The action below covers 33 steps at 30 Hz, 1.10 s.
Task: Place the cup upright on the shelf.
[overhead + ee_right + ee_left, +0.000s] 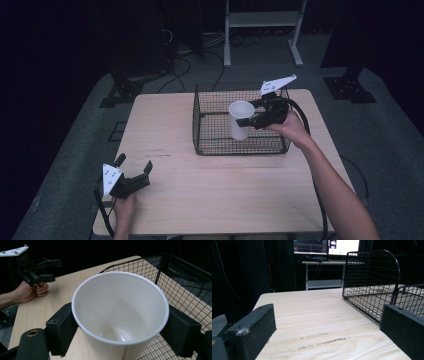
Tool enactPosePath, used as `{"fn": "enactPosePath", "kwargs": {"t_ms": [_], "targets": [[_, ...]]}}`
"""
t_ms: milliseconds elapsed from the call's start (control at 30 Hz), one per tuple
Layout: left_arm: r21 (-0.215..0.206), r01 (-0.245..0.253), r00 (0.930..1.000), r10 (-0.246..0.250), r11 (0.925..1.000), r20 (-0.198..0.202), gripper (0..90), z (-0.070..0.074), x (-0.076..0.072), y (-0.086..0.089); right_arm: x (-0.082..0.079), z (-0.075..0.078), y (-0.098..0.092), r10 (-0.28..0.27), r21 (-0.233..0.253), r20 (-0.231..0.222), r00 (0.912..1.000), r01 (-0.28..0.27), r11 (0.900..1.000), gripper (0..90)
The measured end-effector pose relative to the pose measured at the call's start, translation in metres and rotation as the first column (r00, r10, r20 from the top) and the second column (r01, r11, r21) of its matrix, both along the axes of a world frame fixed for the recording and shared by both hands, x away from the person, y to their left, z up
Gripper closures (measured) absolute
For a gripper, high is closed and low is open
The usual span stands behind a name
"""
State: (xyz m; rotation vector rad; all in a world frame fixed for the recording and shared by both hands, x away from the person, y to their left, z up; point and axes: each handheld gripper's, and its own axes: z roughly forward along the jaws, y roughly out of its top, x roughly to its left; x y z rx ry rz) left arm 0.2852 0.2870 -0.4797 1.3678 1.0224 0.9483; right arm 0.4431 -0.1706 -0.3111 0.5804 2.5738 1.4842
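The white paper cup (240,120) sits upright in your right gripper (248,114), a jaw pressed on each side of its wall just under the rim, and it's empty as far as the right gripper view (120,315) shows. You've got it over the left half of the wire basket (210,148); whether its base touches the mesh floor or hangs just above it, I can't tell. So the grasp is made, and my read is that what's left depends on direction: either settle it down and let go, or carry it clear over the wire wall.

Your left gripper (134,165) rests near the table's (210,195) front left corner, well apart from the basket, jaws spread wide with nothing between them.

Count: one cup, one basket, two grippers, one table.
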Motion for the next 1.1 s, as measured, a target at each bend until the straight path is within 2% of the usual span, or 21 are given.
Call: {"fn": "enactPosePath", "kwargs": {"t_ms": [167,567,867,933,1100], "targets": [[0.003,0.000,1.0000,0.000,1.0000,0.000,0.0,0.000,0.000,0.000,0.007,-0.002,0.001,-0.021,-0.022,0.003,0.9998,0.022,1.000,19.5],[0.004,0.001,1.0000,-0.001,1.0000,-0.001,0.0,0.000,0.000,0.000,0.029,-0.013,0.010,-0.042,-0.018,-0.029,0.9987,0.042,0.999,19.4],[0.003,0.004,1.0000,-0.004,1.0000,0.000,0.0,0.000,0.000,0.000,0.043,-0.029,0.020,-0.059,-0.024,-0.051,0.9970,0.058,0.998,19.4],[0.003,0.004,1.0000,-0.004,1.0000,-0.001,0.0,0.000,0.000,0.000,0.046,-0.032,0.021,-0.061,-0.011,-0.060,0.9963,0.060,0.998,19.5],[0.002,0.004,1.0000,-0.004,1.0000,0.000,0.0,0.000,0.000,0.000,0.052,-0.037,0.027,-0.070,-0.007,-0.052,0.9962,0.070,0.998,19.5]]}}
